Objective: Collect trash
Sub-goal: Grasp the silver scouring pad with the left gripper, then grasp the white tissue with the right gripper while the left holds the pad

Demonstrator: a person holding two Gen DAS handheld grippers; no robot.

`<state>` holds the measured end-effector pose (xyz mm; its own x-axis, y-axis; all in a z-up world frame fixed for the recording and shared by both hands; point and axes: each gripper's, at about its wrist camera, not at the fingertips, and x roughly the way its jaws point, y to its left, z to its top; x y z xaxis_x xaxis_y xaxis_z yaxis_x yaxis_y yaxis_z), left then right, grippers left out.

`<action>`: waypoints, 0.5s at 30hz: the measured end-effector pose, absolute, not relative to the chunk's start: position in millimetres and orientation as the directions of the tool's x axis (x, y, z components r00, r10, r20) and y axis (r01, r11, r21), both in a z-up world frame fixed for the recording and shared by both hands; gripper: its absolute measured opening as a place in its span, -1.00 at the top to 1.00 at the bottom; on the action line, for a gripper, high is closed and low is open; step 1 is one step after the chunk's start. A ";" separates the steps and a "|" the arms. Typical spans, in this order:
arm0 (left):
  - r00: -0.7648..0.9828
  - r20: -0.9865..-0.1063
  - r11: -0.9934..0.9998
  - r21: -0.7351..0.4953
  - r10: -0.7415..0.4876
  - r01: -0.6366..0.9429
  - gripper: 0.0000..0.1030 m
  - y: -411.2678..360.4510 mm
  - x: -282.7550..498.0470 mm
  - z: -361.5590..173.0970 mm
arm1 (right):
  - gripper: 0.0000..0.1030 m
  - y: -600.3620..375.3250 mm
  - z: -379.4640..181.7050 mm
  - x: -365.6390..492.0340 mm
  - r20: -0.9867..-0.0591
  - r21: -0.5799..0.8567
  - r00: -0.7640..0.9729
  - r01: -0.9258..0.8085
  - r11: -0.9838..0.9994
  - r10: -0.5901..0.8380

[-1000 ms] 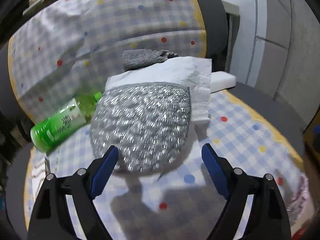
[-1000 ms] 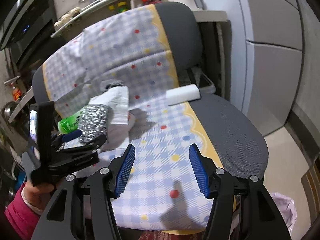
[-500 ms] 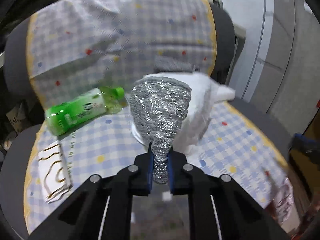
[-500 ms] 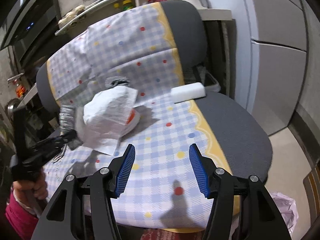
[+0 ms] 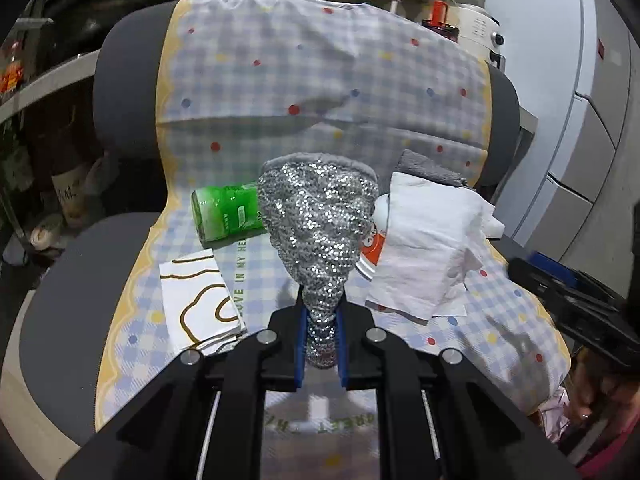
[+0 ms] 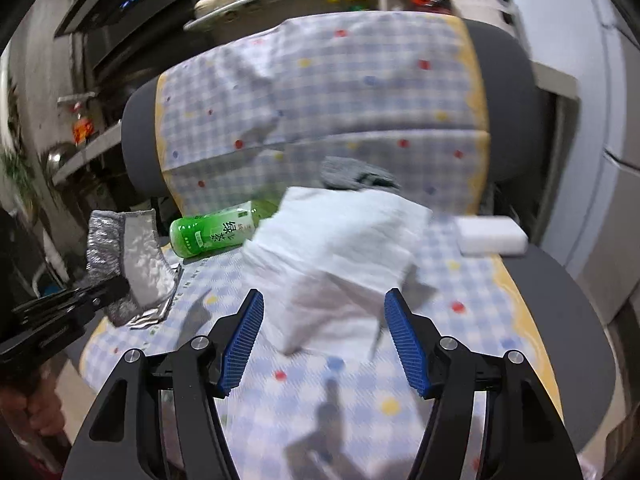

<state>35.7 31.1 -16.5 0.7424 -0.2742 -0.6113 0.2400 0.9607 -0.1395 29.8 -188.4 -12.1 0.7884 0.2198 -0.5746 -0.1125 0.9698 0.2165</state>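
- The left gripper (image 5: 320, 344) is clamped tight on the bottom end of a silver sparkly cloth (image 5: 318, 216), which sticks up off the chair seat (image 5: 72, 280) and blocks a good chunk of the view behind it.
- Behind that cloth there's one green bottle (image 5: 226, 214) lying on its side at the back of the seat; the cap end is hidden in the left view, and the whole bottle shows in the right view.
- There's something with orange print (image 5: 370, 246) tucked between the cloth and the white tissue (image 5: 428, 240). It's mostly covered, so I can't tell what it is.
- The right gripper (image 6: 324, 338) has its jaws apart and widening. The tissue sits ahead of them and partly between the tips, but the pads aren't pressing on it. That frame is pretty blurry.
- A grey rag (image 6: 356, 176) pokes out behind the tissue at the back of the seat, half hidden.
- One folded paper with brown squiggles (image 5: 200, 298) sits near the seat's left edge, and one white block (image 6: 492, 236) sits at its right edge.
- The front of the seat, on the checked cover (image 5: 320, 80), is bare, so there's room there.
- A hand (image 6: 28, 412) on the left gripper's handle is cut off at the frame edge.
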 end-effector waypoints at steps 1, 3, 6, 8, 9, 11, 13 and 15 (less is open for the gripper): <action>0.741 -0.612 0.961 -0.143 -0.275 0.238 0.81 32.1 36.7 -18.6 | -0.21 -182.7 -13.4 37.8 -0.577 0.200 0.788 -0.118 0.973 0.214; 0.733 -0.617 0.957 -0.152 -0.286 0.246 0.81 33.7 36.9 -22.8 | -0.21 -173.1 -17.8 53.9 -0.590 0.166 0.784 -0.118 0.979 0.195; 0.721 -0.625 0.953 -0.158 -0.299 0.259 0.81 32.3 38.3 -29.3 | -0.21 -164.1 -25.0 73.4 -0.606 0.143 0.773 -0.129 0.981 0.189; 0.713 -0.630 0.950 -0.160 -0.306 0.267 0.81 31.1 38.2 -33.1 | -0.21 -159.0 -30.5 84.6 -0.624 0.112 0.762 -0.131 0.985 0.172; 0.711 -0.632 0.950 -0.162 -0.308 0.268 0.81 31.2 38.5 -34.4 | -0.18 -157.6 -33.7 89.5 -0.635 0.104 0.753 -0.135 0.985 0.170; 0.708 -0.633 0.948 -0.164 -0.313 0.273 0.81 30.7 37.9 -35.5 | 0.19 -156.1 -37.8 92.9 -0.649 0.095 0.743 -0.140 0.986 0.168; 0.708 -0.633 0.948 -0.161 -0.313 0.274 0.81 30.6 36.8 -35.8 | 0.64 -158.6 -39.4 90.1 -0.654 0.107 0.734 -0.149 0.983 0.182; 0.708 -0.632 0.947 -0.161 -0.314 0.277 0.81 30.4 35.4 -35.1 | 0.87 -163.8 -35.0 79.4 -0.637 0.125 0.745 -0.157 0.980 0.200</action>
